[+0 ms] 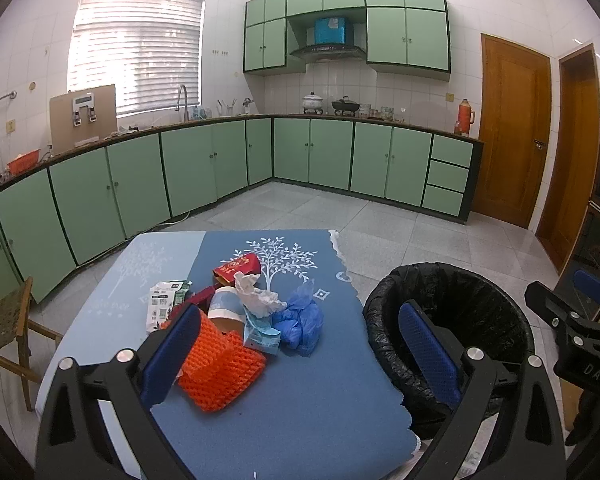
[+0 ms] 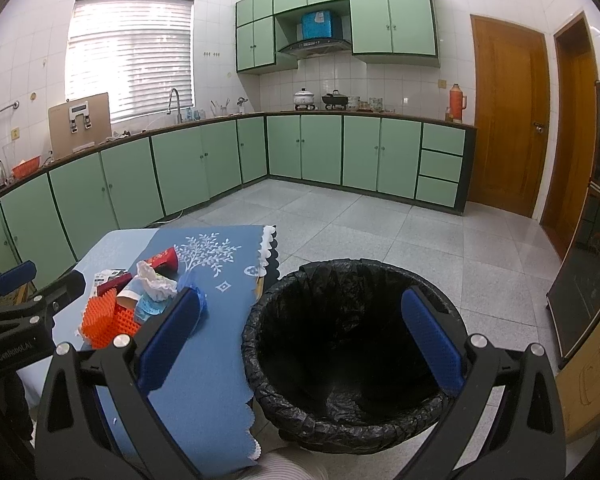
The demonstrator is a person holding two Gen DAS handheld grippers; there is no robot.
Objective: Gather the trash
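A pile of trash lies on the blue tablecloth (image 1: 300,392): an orange foam net (image 1: 220,368), a crumpled white tissue (image 1: 260,296), blue plastic gloves (image 1: 300,320), a red packet (image 1: 236,268), a paper cup (image 1: 226,308) and white wrappers (image 1: 160,304). My left gripper (image 1: 300,344) is open and empty, just in front of the pile. A bin with a black liner (image 2: 340,360) stands right of the table. My right gripper (image 2: 300,340) is open and empty above the bin's near rim. The pile also shows in the right wrist view (image 2: 140,296).
A wooden chair (image 1: 8,328) stands left of the table. Green kitchen cabinets (image 1: 204,168) line the far walls. Wooden doors (image 1: 512,128) are at the right. A cardboard box (image 2: 596,364) sits on the floor at the far right.
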